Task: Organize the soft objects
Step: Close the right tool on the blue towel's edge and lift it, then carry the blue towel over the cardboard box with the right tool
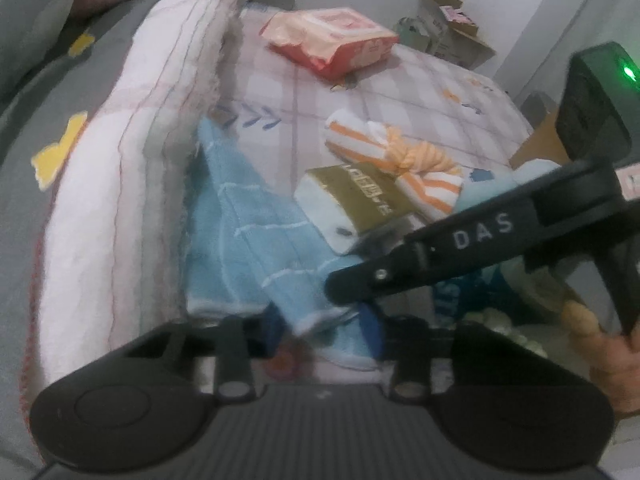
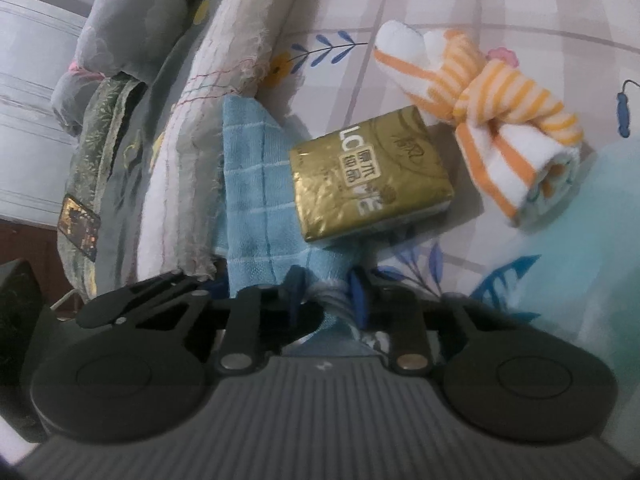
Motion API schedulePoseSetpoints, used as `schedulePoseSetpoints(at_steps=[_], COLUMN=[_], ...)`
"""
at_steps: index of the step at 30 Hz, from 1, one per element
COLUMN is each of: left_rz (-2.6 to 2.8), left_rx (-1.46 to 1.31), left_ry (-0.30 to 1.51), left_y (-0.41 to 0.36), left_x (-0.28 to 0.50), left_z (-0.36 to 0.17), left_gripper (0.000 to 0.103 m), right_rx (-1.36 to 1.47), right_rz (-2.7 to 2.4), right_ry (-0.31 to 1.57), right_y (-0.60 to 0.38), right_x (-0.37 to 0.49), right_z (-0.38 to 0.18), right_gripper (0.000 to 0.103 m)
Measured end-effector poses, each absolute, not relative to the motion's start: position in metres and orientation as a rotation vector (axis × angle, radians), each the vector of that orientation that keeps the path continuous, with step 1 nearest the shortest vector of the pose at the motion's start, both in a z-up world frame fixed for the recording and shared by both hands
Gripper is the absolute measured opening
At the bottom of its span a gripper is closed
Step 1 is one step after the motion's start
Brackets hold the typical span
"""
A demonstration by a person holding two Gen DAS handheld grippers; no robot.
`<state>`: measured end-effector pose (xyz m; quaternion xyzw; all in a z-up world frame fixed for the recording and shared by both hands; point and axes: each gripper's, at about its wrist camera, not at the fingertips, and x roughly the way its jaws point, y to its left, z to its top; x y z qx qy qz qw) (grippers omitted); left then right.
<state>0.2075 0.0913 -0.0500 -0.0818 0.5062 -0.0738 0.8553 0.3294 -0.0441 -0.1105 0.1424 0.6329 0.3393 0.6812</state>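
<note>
A: Count on the bed [image 2: 500, 8]?
B: One blue towel [image 2: 256, 184], one gold tissue pack [image 2: 370, 174], one knotted striped towel [image 2: 500, 120], one red pack [image 1: 332, 40].
A: Grip?
B: Right hand-held gripper [image 2: 326, 300] pinches the blue towel's near edge; so does the left hand-held gripper [image 1: 320, 332].

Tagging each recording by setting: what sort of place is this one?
Most likely a bedroom at home, with the work done on a bed. A patterned bedsheet covers the surface, a folded quilt is piled along one side, and cardboard boxes stand against a plain wall behind.
</note>
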Motion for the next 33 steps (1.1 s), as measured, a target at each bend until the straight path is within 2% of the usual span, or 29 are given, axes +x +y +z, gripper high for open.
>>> schedulePoseSetpoints(at_steps=[19,26,33], left_rz=[-0.173,-0.231,-0.363], left_rx=[-0.107,-0.032,0.045], left_ry=[0.841,0.773,0.726], left_y=[0.086,0.046,-0.025], left_x=[0.147,0.136,0.143], left_z=[0.050,0.082,0.101], left_gripper=[0.035,0.035,0.035], right_rx=[0.325,0.362,0.442], right_rz=[0.912,0.906,0.818], right_ry=[1.187,1.083,0.979], right_y=[-0.058,-0.101,-0.188], right_x=[0.285,0.263,0.240], right_z=[-0.001,0.032,0.057], right_gripper=[0.015,0.015,0.015])
